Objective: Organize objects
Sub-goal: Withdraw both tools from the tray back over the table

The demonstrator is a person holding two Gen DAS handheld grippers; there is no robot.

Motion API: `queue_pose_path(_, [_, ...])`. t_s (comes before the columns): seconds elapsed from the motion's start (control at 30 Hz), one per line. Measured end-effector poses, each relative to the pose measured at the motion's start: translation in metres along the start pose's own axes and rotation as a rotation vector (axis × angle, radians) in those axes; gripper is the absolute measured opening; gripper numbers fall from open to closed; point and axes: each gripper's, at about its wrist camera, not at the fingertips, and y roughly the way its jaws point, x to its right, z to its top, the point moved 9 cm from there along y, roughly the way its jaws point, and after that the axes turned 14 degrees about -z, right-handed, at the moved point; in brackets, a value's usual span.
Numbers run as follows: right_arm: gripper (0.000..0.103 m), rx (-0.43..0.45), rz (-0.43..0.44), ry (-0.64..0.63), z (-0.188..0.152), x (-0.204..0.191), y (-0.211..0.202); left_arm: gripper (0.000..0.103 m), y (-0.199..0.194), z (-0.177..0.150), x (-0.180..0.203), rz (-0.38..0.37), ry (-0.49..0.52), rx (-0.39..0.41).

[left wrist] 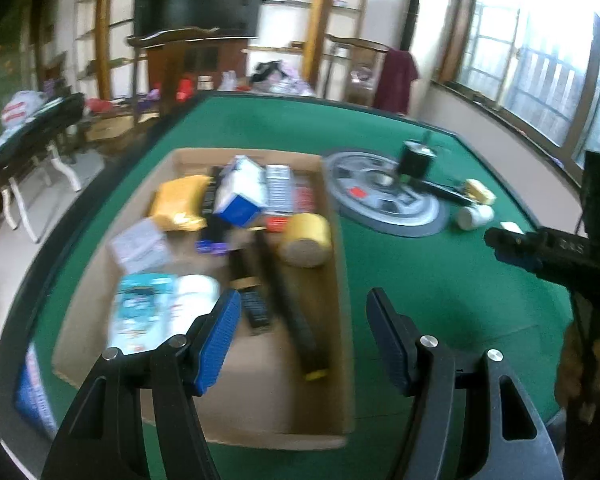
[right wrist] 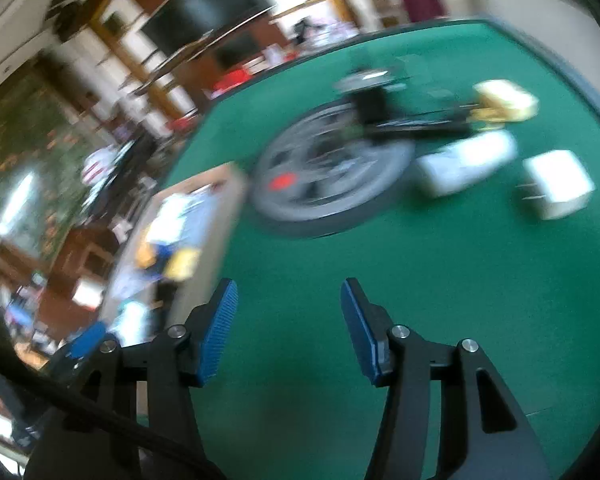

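Nearest the left wrist camera, the left gripper (left wrist: pixel 304 336) hangs with its blue pads wide apart and nothing between them, above the near right wall of an open cardboard box (left wrist: pixel 340 360) that stands on the green table (left wrist: pixel 440 280). The right gripper (right wrist: pixel 288 332) is likewise spread wide and empty, over bare green felt just right of the box (right wrist: pixel 216 236); in the left view it shows near the right edge of the table (left wrist: pixel 504 244).

Inside the box, toward its near end, lie a long black bar with a yellow tip (left wrist: pixel 288 304) and a light blue packet (left wrist: pixel 140 312) beside a white item. Further in sit a yellow roll (left wrist: pixel 306 240) against the right wall, a clear plastic case (left wrist: pixel 140 244), a blue and white carton (left wrist: pixel 240 196) and a yellow pouch (left wrist: pixel 178 202).

Beyond the box's right wall a round grey disc (left wrist: pixel 384 196) lies flat on the table, with a black block (left wrist: pixel 414 160) standing on its far right part. Right of the disc, toward the table's right edge, are a white bottle (left wrist: pixel 476 216) on its side, a pale yellow item (left wrist: pixel 480 192) behind it, and what seems to be a small white plug adapter (right wrist: pixel 560 188), though the right view is badly blurred.
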Motion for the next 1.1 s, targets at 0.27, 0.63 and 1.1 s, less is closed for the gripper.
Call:
queue_pose_path(0.27, [0.054,0.094,-0.202,0.178,0.035,0.131,-0.024,0.059,0.035,0.005,0.059,-0.154,0.036,-0.088])
queue_pose_path(0.63, [0.057,0.124,-0.366,0.132,0.066,0.176,-0.011,0.059,0.066,0.033,0.101,-0.205,0.073,-0.118])
queue_pose_path(1.1, [0.058,0.059,-0.452,0.039,0.072,0.174,0.039,0.059,0.133,0.055,0.150,-0.219,0.255,-0.176])
